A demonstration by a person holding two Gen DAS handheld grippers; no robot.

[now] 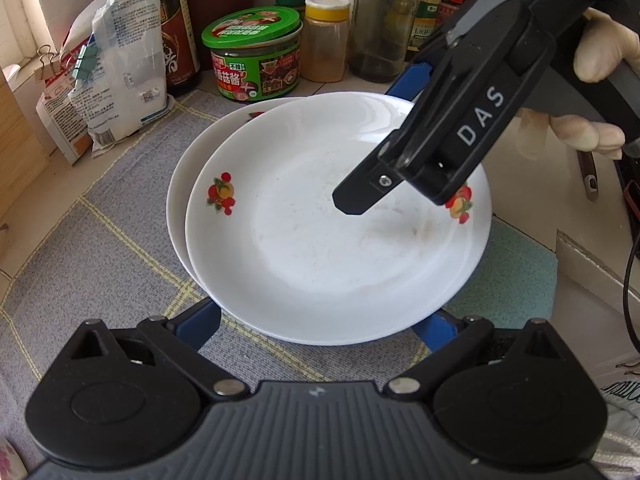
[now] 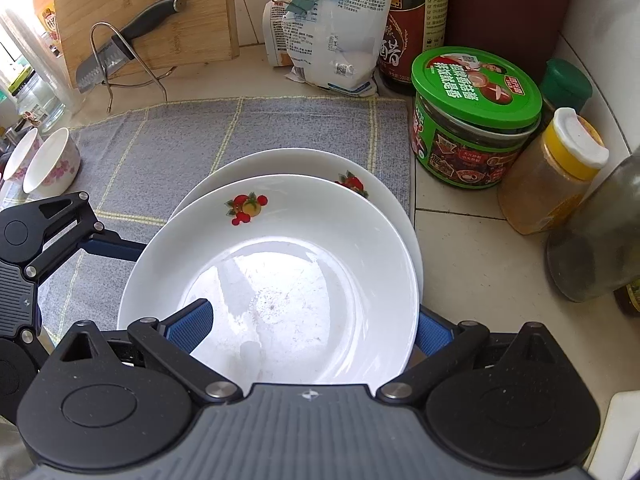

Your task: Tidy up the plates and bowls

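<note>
Two white plates with fruit prints sit stacked on a grey mat [image 2: 256,128], the top plate [image 1: 336,236] shifted off the bottom plate [image 1: 180,184]. The right gripper [image 2: 312,324] has one blue finger over the top plate's rim and one under it, but I cannot tell if it clamps. The left gripper [image 1: 320,326] has its jaws apart, fingers tucked under the near rim. Two small bowls [image 2: 52,160] stand well apart at the mat's edge

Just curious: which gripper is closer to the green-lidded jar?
Right. The right gripper flanks the plates on the jar side; the left gripper is across them.
</note>
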